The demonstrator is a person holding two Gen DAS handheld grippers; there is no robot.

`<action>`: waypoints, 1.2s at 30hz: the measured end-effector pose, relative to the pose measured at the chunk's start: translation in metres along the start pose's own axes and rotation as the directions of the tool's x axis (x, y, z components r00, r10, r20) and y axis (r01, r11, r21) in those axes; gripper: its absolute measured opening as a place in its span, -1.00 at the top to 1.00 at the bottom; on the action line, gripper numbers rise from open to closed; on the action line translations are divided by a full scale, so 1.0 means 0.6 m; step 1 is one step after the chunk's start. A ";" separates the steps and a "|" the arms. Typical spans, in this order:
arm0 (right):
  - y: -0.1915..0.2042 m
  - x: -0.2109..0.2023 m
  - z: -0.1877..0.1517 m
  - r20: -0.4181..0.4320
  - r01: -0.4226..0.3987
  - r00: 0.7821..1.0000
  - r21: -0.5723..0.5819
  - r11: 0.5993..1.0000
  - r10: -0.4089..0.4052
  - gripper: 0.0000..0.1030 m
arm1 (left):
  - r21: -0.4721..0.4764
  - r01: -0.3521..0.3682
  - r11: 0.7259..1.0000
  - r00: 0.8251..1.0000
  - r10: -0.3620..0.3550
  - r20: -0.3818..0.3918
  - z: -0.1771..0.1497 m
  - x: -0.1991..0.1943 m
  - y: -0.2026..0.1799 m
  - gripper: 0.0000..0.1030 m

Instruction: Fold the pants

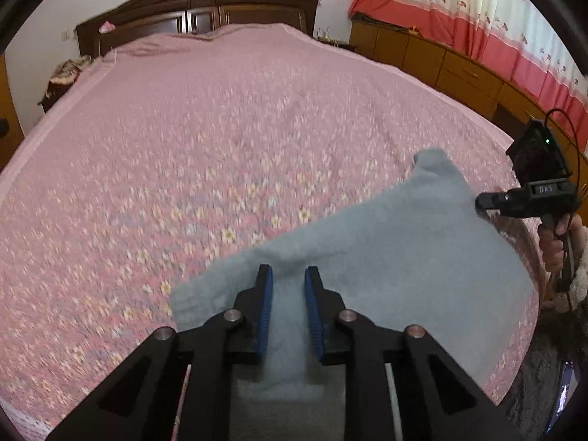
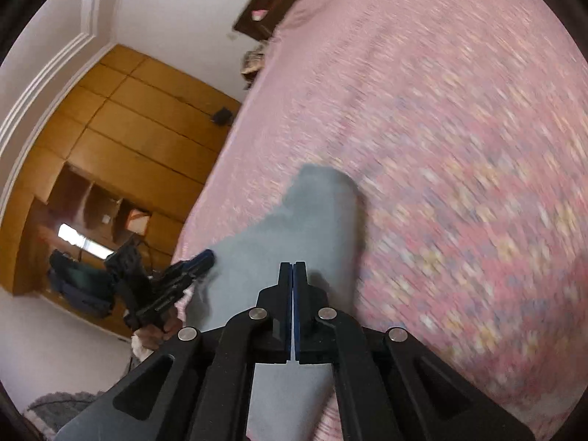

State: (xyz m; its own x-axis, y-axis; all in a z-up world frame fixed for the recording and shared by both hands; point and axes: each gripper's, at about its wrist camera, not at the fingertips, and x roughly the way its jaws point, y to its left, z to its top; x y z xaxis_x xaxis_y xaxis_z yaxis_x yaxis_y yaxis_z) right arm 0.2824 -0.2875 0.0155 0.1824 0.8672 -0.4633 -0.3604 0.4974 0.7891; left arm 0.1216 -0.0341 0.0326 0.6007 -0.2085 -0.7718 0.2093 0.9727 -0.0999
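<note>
Both tools are matte black plastic. The left gripper (image 1: 288,279) has two angular fingers lined with ribbed blue pads (image 1: 265,312), and four round silver pins (image 1: 234,315) sit behind the fingers on the linkage arms. The right gripper (image 2: 293,275) is built the same. Seen from the side, its body carries pale "DAS" lettering, a green light and a thin black cable; bare skin (image 1: 551,246) and a fuzzy cream sleeve show behind it.
</note>
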 end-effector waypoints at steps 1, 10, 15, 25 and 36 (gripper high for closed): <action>0.009 0.016 0.007 -0.012 0.022 1.000 -0.011 1.000 -0.022 0.98 | 0.004 -0.003 1.000 1.000 0.003 0.004 0.003 0.000 -0.003 0.60; -0.025 0.020 0.044 0.092 0.038 0.995 0.048 0.998 -0.042 0.98 | -0.087 -0.029 0.996 1.000 0.029 -0.008 -0.007 0.020 0.045 0.94; 0.004 0.091 0.065 0.007 0.053 0.999 -0.008 0.999 -0.053 0.97 | -0.150 -0.009 0.989 1.000 0.013 0.026 -0.025 -0.039 0.053 0.94; 0.066 -0.096 0.065 0.179 0.305 0.936 0.018 0.952 -0.304 0.91 | -0.084 -0.071 0.994 0.997 0.071 0.000 -0.085 -0.067 0.021 0.57; 0.122 -0.138 -0.095 0.105 0.367 0.923 0.058 0.928 -0.371 -0.04 | -0.068 0.014 0.998 0.999 -0.011 0.047 -0.147 -0.130 -0.021 0.01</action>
State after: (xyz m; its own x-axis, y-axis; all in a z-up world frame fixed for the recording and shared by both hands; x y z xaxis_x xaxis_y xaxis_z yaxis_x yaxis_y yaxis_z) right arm 0.1887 -0.3242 0.0884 0.3980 0.6177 -0.6783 -0.2148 0.7816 0.5857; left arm 0.0037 -0.0212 0.0386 0.6339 -0.2234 -0.7404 0.1649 0.9744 -0.1528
